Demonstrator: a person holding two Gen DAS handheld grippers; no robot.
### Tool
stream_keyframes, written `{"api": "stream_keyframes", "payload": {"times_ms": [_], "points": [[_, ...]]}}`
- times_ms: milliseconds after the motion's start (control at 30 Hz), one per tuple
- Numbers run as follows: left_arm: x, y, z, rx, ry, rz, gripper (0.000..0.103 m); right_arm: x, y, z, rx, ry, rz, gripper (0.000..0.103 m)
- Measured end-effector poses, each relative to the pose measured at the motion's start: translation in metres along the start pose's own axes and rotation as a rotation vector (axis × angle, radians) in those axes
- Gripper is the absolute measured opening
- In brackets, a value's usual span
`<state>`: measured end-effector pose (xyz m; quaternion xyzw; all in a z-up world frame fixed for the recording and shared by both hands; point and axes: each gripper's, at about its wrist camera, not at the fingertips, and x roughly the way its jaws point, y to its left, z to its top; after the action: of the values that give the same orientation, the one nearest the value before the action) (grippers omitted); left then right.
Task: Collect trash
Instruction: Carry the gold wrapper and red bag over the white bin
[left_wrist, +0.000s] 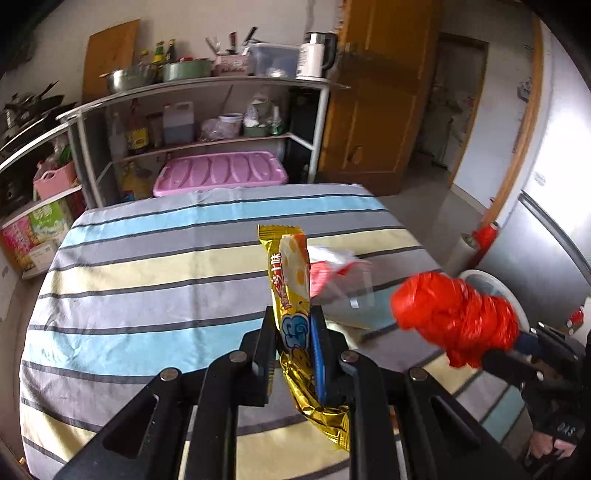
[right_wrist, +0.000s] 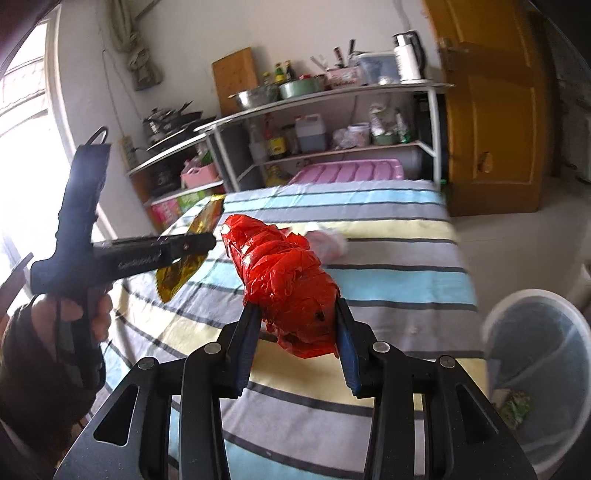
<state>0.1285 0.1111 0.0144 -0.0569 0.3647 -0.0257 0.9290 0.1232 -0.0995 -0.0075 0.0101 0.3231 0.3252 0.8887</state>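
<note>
A cluttered kitchen corner fills the far side of the room: a metal shelf rack (left_wrist: 207, 110) with bottles, basins and a white kettle, and a brown wooden door to its right. Nearer stands the bench (left_wrist: 147, 273), covered in a cloth striped grey, blue and pale yellow. Off its right edge, on the floor, sits a white bin (right_wrist: 539, 365) lined with clear plastic, with some scraps already at the bottom.

The right gripper (right_wrist: 295, 321) pinches a crumpled red plastic bag (right_wrist: 284, 269) between half-spread jaws, the wad bulging out past the pads. The left gripper (left_wrist: 293, 328) has its jaws pressed nearly together on a gold snack wrapper (left_wrist: 291, 295), which stands upright above them. Both pieces are lifted clear of the cloth. One more piece, a pink-and-white plastic wrapper (right_wrist: 328, 240), lies on the bench farther off.

The step in hand looks like carrying both pieces to the bin. Done well, each gripper should travel right, past the bench edge and over the bin's mouth before letting go; the light wrapper may flutter, so a low release suits it. The springy red wad may cling to a pad.

The gold wrapper bears red Chinese characters, one seemingly "味", and large blue figures like "33". The left gripper's side carries small lettering, too blurred to read.
</note>
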Motion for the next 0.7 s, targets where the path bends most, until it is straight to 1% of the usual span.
{"api": "stream_keyframes", "payload": {"times_ms": [200, 400, 700], "points": [[-0.003, -0.031, 0.004, 0.045, -0.010, -0.050, 0.018, -0.029, -0.020, -0.002, 0.044, -0.047, -0.067, 0.041], [-0.005, -0.069, 0.005, 0.099, -0.016, -0.098, 0.018, -0.053, -0.042, -0.009, 0.087, -0.074, -0.128, 0.041], [0.006, -0.137, 0.005, 0.188, 0.002, -0.217, 0.018, -0.096, -0.085, -0.026, 0.172, -0.106, -0.257, 0.041]]}}
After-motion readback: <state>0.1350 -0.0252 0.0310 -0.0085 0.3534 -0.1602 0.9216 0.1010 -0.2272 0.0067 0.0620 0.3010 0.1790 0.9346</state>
